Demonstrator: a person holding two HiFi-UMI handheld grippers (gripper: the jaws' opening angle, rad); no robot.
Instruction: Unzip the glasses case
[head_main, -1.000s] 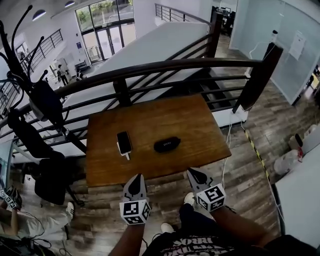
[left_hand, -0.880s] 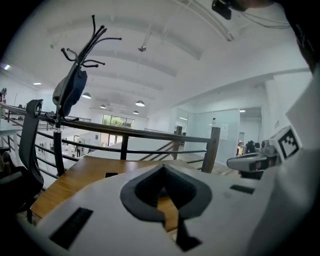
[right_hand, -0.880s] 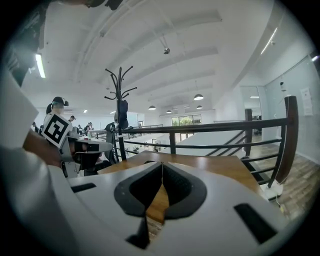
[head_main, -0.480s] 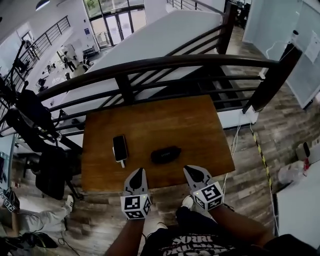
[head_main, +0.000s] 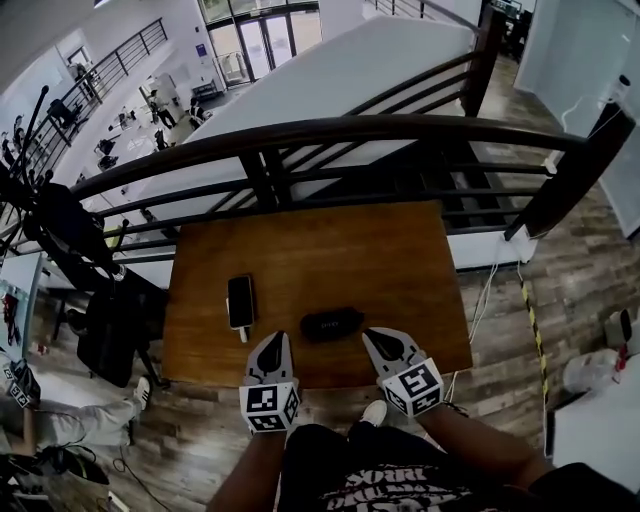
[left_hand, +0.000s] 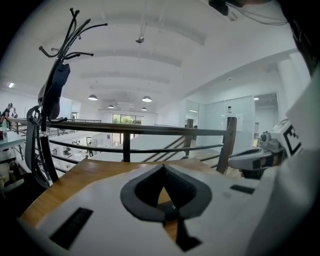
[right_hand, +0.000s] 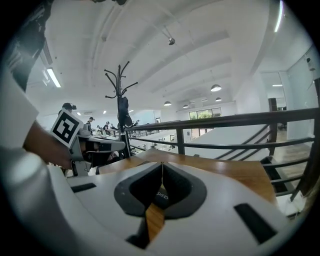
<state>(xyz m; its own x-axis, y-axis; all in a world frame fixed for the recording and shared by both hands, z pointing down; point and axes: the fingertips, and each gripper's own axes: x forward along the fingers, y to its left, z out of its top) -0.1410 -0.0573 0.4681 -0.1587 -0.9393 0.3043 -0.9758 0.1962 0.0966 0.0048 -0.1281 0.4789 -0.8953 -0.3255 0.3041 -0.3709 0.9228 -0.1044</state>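
A black oval glasses case (head_main: 332, 323) lies zipped shut on the wooden table (head_main: 320, 240), near its front edge. My left gripper (head_main: 274, 339) is just left of the case and my right gripper (head_main: 371, 335) just right of it, both over the table's near edge. Both are shut with nothing between their jaws, and neither touches the case. In the left gripper view the jaws (left_hand: 162, 166) meet at their tips, with the dark case (left_hand: 173, 207) showing behind them. In the right gripper view the closed tips (right_hand: 161, 164) line up with the lettered case (right_hand: 161, 196).
A black phone (head_main: 240, 300) on a white cable lies left of the case. A dark curved railing (head_main: 330, 130) runs along the table's far side, with an open drop behind it. A coat stand (head_main: 60, 215) with dark bags stands at the left.
Both grippers have moved forward from the floor side to the table's near edge, ending on either side of the case. Both have stayed shut.
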